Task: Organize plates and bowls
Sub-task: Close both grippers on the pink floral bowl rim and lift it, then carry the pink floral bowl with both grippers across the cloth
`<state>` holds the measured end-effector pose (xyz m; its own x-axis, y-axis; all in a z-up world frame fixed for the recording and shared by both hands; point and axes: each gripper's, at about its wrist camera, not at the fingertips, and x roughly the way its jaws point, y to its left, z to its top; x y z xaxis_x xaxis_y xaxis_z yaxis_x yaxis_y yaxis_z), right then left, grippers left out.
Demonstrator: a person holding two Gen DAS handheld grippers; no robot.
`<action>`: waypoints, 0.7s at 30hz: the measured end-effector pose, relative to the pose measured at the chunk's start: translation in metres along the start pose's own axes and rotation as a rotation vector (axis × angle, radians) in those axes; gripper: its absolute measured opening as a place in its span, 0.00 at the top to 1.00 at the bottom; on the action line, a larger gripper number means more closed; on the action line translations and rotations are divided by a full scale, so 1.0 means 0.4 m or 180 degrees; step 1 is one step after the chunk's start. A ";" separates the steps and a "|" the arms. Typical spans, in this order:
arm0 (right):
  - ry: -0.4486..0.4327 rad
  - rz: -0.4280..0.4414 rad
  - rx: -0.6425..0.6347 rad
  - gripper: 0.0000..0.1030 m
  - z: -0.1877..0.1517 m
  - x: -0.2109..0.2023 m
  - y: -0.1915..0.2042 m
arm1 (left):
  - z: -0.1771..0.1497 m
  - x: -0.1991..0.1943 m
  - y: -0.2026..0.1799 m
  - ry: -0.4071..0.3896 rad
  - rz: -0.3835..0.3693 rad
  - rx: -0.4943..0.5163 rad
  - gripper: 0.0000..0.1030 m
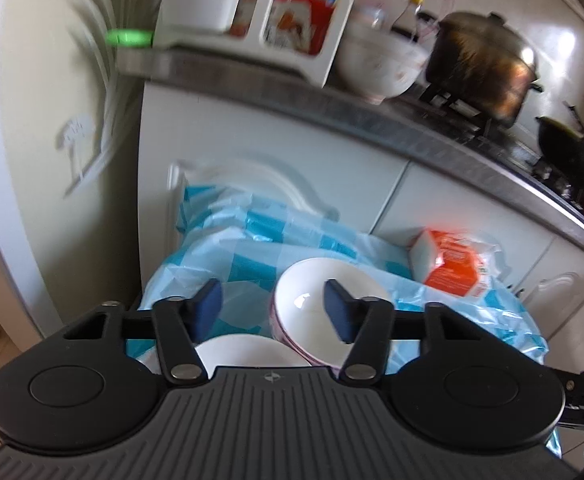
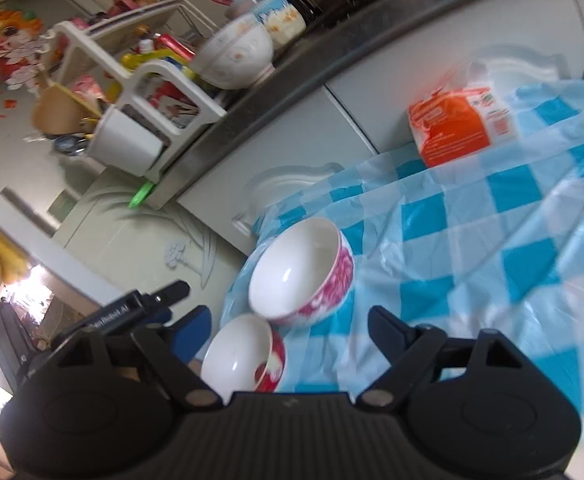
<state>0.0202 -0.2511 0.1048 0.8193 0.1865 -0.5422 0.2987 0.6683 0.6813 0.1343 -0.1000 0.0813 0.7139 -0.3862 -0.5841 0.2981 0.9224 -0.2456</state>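
The left gripper has its jaws apart, nothing pressed between the blue pads. Its right pad overlaps the white inside of the larger bowl, whose rim carries a purple-pink band; whether the pad touches the bowl cannot be told. The left pad hangs over bare tablecloth. Close under the jaws, nearer the gripper body, shows the white rim of the smaller bowl.

The right gripper also stands with jaws apart and empty. The smaller bowl, white inside with red pattern outside, lies between its fingers and toward the left one, low by the gripper body. Just beyond it, ahead of the gap, sits the larger bowl with pink floral sides, the two bowls touching or nearly so.

Both bowls rest on the blue-and-white checked tablecloth. Farther ahead and to the right lies an orange packet. Beyond that run white cabinets and a counter bearing a patterned bowl.
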 end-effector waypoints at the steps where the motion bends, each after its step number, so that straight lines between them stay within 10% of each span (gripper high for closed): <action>1: 0.0028 0.0022 0.0002 0.22 0.009 0.027 -0.004 | 0.000 0.024 0.003 0.0043 0.0001 -0.0016 0.44; 21: 0.0363 0.0037 0.0201 0.39 0.057 0.304 -0.096 | 0.003 0.241 -0.029 0.0457 -0.0133 0.0243 0.65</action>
<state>0.1194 -0.2703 0.0239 0.7630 0.2770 -0.5840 0.3227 0.6196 0.7155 0.2005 -0.1479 0.0287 0.6037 -0.4153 -0.6805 0.3768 0.9009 -0.2155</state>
